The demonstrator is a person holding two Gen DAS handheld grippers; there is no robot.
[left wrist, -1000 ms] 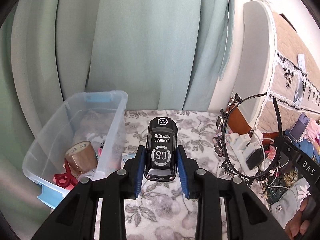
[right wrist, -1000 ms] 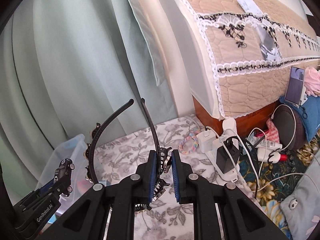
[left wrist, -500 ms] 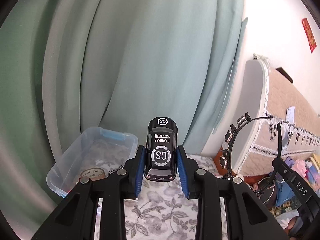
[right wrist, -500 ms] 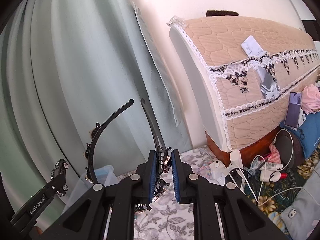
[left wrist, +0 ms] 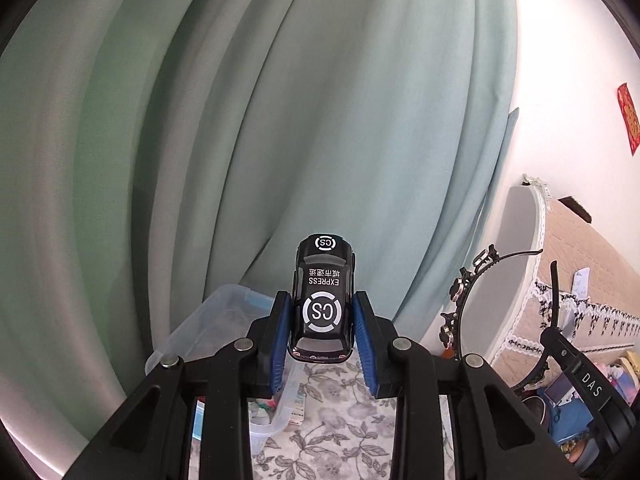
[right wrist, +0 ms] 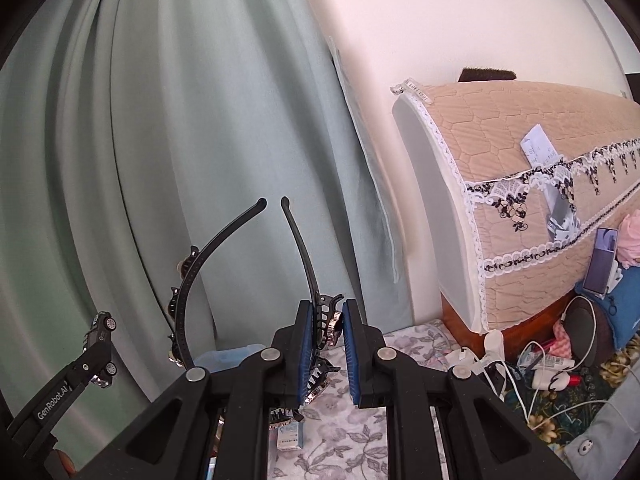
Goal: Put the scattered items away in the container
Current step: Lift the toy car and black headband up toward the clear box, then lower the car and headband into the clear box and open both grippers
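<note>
My left gripper (left wrist: 322, 332) is shut on a black toy car (left wrist: 323, 300) marked "CS EXPRESS" and holds it high above the floral cloth. The clear plastic bin (left wrist: 208, 320) sits below and left of it, mostly hidden by the fingers. My right gripper (right wrist: 327, 348) is shut on a black jewelled headband (right wrist: 192, 272), whose two ends arc upward. The headband also shows in the left wrist view (left wrist: 476, 288), to the right of the car. The left gripper with the car shows at the far left of the right wrist view (right wrist: 100, 340).
A small box (right wrist: 289, 438) lies on the floral cloth (left wrist: 340, 432). Green curtains (left wrist: 280, 120) hang behind. A padded headboard (right wrist: 520, 200) stands at right, with chargers and cables (right wrist: 500, 364) and clutter below it.
Both grippers have risen and tilted upward with their objects. The bin and cloth have dropped low in both views and the curtain fills most of each.
</note>
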